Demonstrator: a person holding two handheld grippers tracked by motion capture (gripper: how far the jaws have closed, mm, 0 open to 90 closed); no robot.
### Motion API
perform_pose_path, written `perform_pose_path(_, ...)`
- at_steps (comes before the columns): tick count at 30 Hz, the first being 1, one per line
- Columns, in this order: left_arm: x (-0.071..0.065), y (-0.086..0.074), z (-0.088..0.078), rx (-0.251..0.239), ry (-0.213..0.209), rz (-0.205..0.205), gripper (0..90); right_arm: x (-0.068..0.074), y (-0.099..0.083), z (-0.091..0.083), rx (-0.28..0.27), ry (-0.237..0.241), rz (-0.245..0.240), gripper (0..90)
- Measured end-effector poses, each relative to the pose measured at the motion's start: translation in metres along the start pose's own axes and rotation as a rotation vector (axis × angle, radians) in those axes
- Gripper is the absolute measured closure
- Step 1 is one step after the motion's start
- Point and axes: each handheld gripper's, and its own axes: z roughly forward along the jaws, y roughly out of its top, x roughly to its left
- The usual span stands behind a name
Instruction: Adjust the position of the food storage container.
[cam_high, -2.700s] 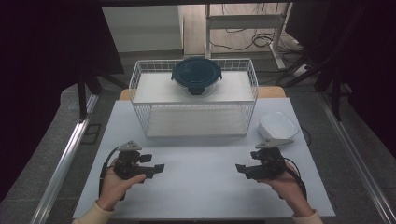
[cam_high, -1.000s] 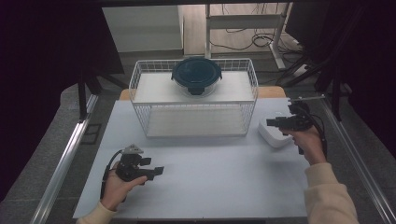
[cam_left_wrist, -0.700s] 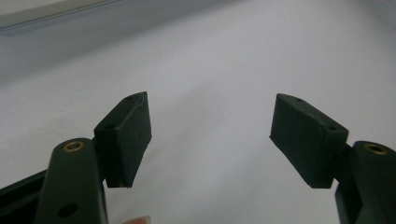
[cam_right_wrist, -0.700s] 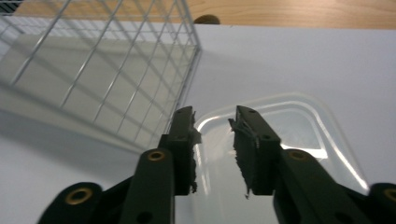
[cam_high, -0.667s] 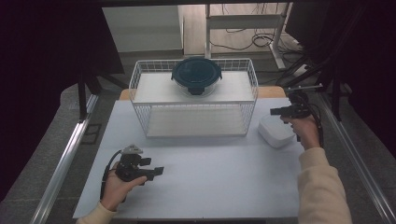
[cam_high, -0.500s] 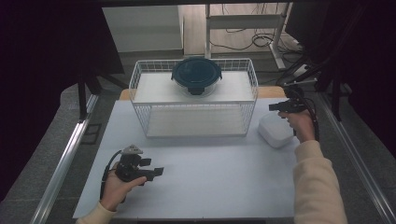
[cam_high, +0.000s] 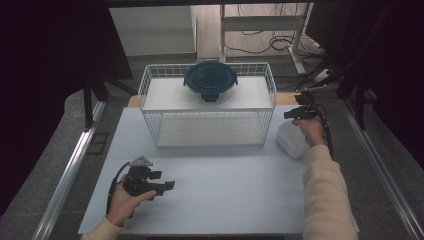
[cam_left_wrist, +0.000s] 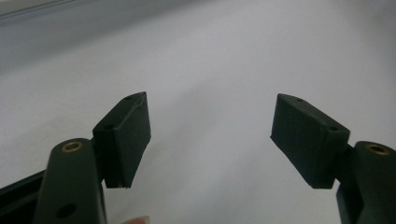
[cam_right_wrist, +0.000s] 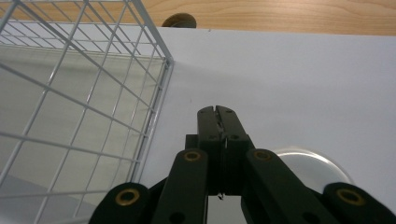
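Right gripper (cam_right_wrist: 218, 109) – jaws pressed together with nothing between them, having just been closing; it hangs above the far edge of the white bowl (cam_high: 292, 140), which sits upside down on the table (cam_high: 225, 200) just right of the wire rack (cam_high: 207, 112). Bowl – judged rigid, light, smooth and slippery; with the base up there is no rim to pinch, so the foot ring or a lifted edge looks the likeliest hold. Left gripper (cam_left_wrist: 210, 135) – jaws apart and empty, resting low at the near left. Against the earliest frame – the right hand has left the near edge and gone out to the bowl; bowl, rack and lidded container (cam_high: 210, 80) unmoved
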Motion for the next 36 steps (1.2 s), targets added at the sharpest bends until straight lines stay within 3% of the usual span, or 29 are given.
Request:
perform_pose_path(5, 0.003, 0.000, -0.002, -0.011, 0.003, -0.009, 27.6, 0.000, -0.003, 0.012, 0.040, -0.023, 0.005, 89.8)
perform_pose_path(16, 0.007, -0.004, -0.004, -0.009, -0.007, -0.029, 27.5, 0.005, -0.010, 0.004, 0.073, -0.041, -0.004, 89.9)
perform_pose_path(29, 0.009, -0.005, -0.006, -0.013, -0.021, -0.036, 27.5, 0.008, -0.039, -0.014, 0.095, -0.011, 0.013, 89.9)
perform_pose_path(36, 0.011, -0.005, -0.006, -0.012, -0.019, -0.041, 27.5, 0.004, -0.047, -0.021, 0.077, 0.018, 0.037, 89.8)
